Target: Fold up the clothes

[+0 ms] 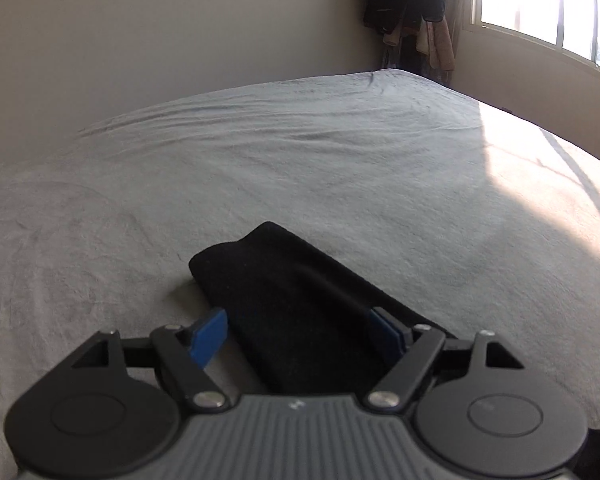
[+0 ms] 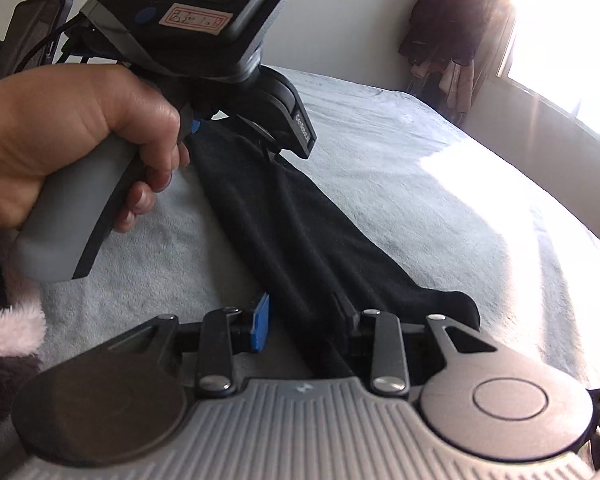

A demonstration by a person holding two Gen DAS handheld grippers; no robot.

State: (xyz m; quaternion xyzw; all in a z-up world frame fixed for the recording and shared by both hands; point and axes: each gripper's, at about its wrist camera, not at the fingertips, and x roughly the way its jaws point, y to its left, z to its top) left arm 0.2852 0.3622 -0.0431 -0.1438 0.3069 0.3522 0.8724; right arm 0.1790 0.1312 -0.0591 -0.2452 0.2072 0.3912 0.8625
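A bed (image 1: 260,168) covered in a pale grey, lightly rumpled fleece sheet fills both views, reaching back to a plain wall, with a bright window (image 1: 540,4) at the far right throwing a patch of sunlight across the right part of the sheet. Dark clothes and a pinkish towel hang in the far corner (image 1: 412,12) beside the window. On the sheet lies the black garment (image 2: 300,216), folded into a long narrow band that runs from the left gripper to the right one. In the left wrist view the left gripper (image 1: 300,336) sits low over the near end of the band, its blue pads spread wide on either side of the cloth, released rather than pinching it. In the right wrist view the right gripper (image 2: 304,320) straddles the other end of the band, fingers likewise apart, with one blue pad (image 2: 261,324) clear to the left of the cloth. A hand (image 2: 60,140) wraps the grey handle of the left gripper, whose body carries a red-bordered label (image 2: 196,20) with handwriting too blurred to read, and raised lettering on its side that I cannot make out. A pink fuzzy sleeve (image 2: 8,332) shows at the lower left edge.
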